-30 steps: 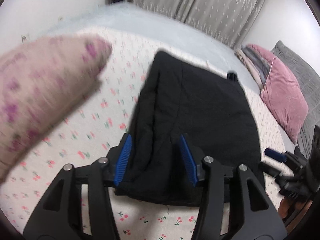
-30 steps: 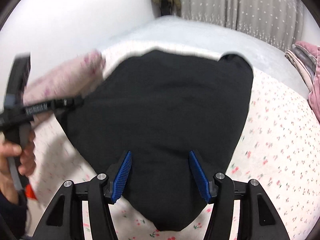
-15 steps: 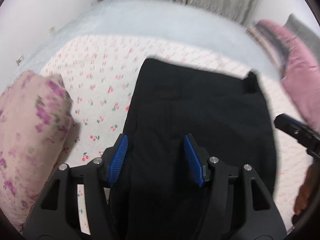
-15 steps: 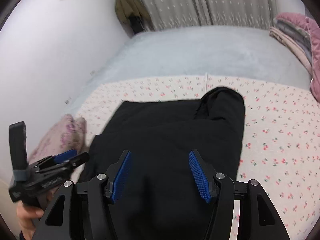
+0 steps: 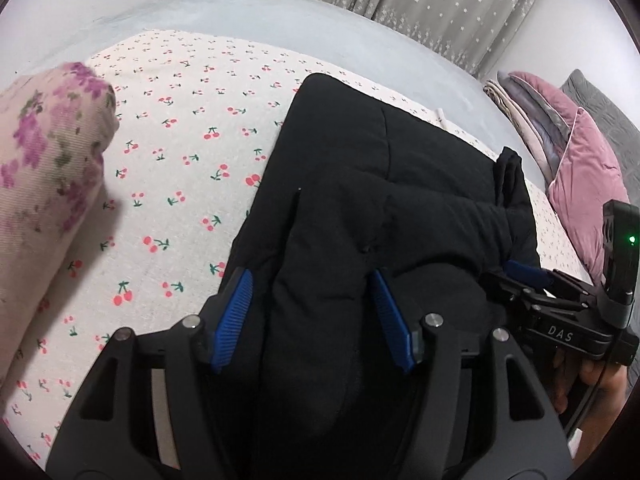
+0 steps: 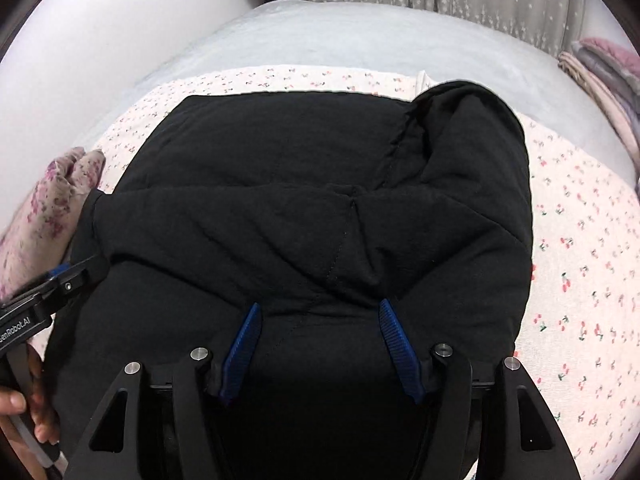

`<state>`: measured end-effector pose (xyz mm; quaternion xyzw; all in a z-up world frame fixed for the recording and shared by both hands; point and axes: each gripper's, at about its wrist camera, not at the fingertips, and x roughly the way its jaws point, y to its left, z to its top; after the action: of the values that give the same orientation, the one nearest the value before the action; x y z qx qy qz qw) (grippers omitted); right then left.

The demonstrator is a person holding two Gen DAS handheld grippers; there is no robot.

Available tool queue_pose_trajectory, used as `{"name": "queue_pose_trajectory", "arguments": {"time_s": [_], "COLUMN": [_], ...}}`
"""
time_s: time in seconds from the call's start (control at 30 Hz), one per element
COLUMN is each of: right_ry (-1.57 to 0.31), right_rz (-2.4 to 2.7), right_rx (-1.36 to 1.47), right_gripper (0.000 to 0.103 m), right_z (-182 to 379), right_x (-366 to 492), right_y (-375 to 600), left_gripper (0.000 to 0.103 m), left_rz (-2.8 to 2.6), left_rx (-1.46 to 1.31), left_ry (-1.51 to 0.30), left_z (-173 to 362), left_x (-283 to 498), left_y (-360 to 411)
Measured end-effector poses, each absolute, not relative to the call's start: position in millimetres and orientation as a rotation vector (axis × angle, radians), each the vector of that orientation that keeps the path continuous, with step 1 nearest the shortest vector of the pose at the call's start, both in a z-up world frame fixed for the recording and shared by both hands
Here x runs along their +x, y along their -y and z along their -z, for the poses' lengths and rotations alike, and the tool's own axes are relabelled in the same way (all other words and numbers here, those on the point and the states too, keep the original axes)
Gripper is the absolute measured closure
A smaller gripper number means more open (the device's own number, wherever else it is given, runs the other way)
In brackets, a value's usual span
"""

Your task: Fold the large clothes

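Observation:
A black padded jacket (image 5: 380, 200) lies folded on the cherry-print sheet (image 5: 168, 160) of a bed. My left gripper (image 5: 312, 312) points down over the jacket's near left part. Its jaws are opening, with a bulge of black fabric between the blue pads that they do not pinch. My right gripper (image 6: 320, 344) hovers over the near middle of the jacket (image 6: 300, 200), jaws apart, fabric below them and nothing pinched. In the left wrist view the right gripper (image 5: 528, 274) sits at the jacket's right edge. The right wrist view shows the left gripper (image 6: 68, 276) at the jacket's left edge.
A floral pink bundle (image 5: 44, 184) lies left of the jacket. Pink and grey pillows (image 5: 580, 176) are stacked at the right. A pale grey blanket (image 5: 280, 20) covers the far bed below star-print curtains (image 5: 420, 0). A white wall (image 6: 100, 40) borders the left side.
Both grippers have come down closer over the jacket's near part. The left jaws have spread wider. The right gripper now shows beside the left one at the jacket's right edge.

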<state>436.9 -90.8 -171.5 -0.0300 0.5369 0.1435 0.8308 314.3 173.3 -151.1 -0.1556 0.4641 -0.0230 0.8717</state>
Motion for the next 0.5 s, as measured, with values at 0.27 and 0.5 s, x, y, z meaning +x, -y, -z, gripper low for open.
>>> {"name": "queue_pose_trajectory", "arguments": {"time_s": [0.27, 0.5], "right_ry": [-1.061, -1.121], "right_rz": [-0.370, -0.351], "right_rx": [0.239, 0.553], "right_gripper": [0.029, 0.025], "right_z": [136, 157], "right_x": [400, 373], "right_y": [158, 232], "left_gripper": [0.029, 0.021], "left_rz": [0.068, 0.130], "left_rx": [-0.276, -0.436], "left_ry": [-1.000, -1.032], "left_z": [135, 162], "left_x": [275, 268], "left_y": [-197, -218]}}
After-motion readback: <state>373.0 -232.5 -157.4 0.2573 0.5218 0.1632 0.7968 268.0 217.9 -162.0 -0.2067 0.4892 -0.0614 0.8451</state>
